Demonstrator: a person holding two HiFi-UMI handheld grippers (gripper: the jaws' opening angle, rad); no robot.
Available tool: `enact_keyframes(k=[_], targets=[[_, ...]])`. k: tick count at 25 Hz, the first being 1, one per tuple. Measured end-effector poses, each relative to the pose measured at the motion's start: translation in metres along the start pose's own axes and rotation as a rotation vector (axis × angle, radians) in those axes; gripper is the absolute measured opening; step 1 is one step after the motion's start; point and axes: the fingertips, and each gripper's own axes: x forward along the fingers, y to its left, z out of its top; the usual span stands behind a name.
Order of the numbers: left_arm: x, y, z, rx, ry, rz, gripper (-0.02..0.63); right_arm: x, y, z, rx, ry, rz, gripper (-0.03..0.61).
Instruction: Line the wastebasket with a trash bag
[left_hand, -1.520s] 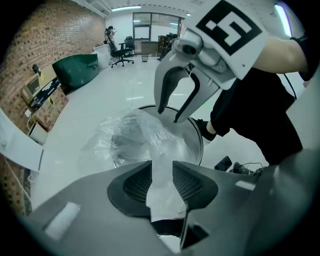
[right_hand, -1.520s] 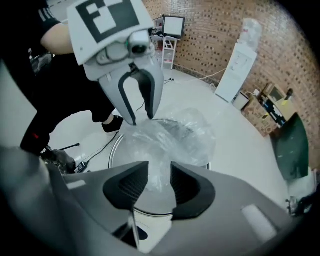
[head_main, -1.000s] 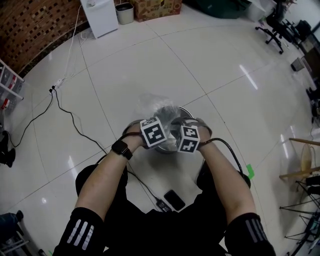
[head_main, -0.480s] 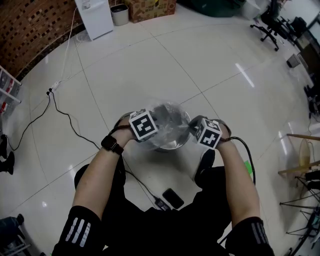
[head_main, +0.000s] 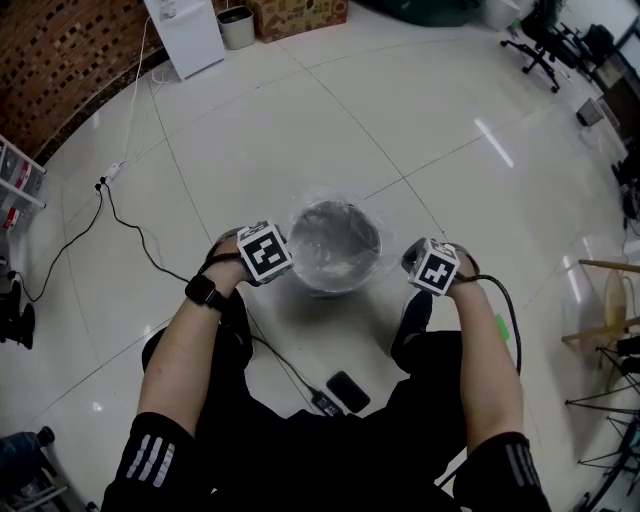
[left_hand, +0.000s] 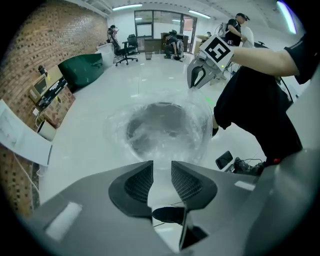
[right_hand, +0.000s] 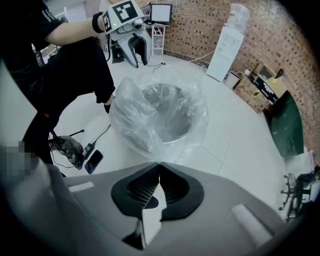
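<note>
The round metal wastebasket (head_main: 335, 245) stands on the white tiled floor in front of me, with a clear trash bag (head_main: 372, 268) spread over its mouth. My left gripper (head_main: 283, 262) is at the basket's left side. Its pads (left_hand: 141, 181) stand a little apart, with the bag's edge (left_hand: 161, 156) running in between them. My right gripper (head_main: 408, 262) is off the basket's right side, shut on the bag's other edge (right_hand: 165, 152), which tapers into its jaws. The film is stretched between the two grippers. In the left gripper view the right gripper (left_hand: 200, 80) shows beyond the basket (left_hand: 165, 132).
A phone (head_main: 348, 392) and a charger cable (head_main: 290, 370) lie on the floor by my feet. Another cable (head_main: 130, 225) runs off to the left. A white dispenser (head_main: 185, 35), a small bin (head_main: 237, 27) and cardboard boxes stand by the brick wall. Office chairs (head_main: 545, 45) are at the far right.
Both hands have moved apart, the left to the left and the right farther to the right. The bag has been drawn out wide and now lies over the basket's mouth.
</note>
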Motion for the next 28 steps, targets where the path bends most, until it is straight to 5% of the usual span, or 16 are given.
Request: enact_keyframes(k=[3, 7, 14, 19, 23, 28], targets=[[0.015, 0.006, -0.017, -0.042, 0.043, -0.004, 0.112, 0.021, 0.008, -0.012, 0.001, 0.021, 0.048, 0.009], [0.031, -0.01, -0.047, -0.2, 0.115, -0.148, 0.118, 0.034, 0.011, -0.017, 0.0, 0.035, 0.082, 0.009], [0.058, -0.016, -0.047, -0.342, -0.006, -0.28, 0.144, 0.038, 0.009, -0.014, -0.001, 0.052, 0.082, 0.009], [0.081, -0.019, -0.053, -0.31, 0.04, -0.237, 0.125, 0.045, 0.01, -0.01, 0.003, 0.034, 0.094, 0.009], [0.089, -0.028, -0.055, -0.287, 0.089, -0.231, 0.004, 0.046, 0.014, -0.016, 0.044, 0.063, 0.112, 0.009], [0.096, -0.035, -0.068, -0.225, 0.163, -0.224, -0.005, 0.06, 0.026, -0.029, 0.058, 0.096, 0.16, 0.009]])
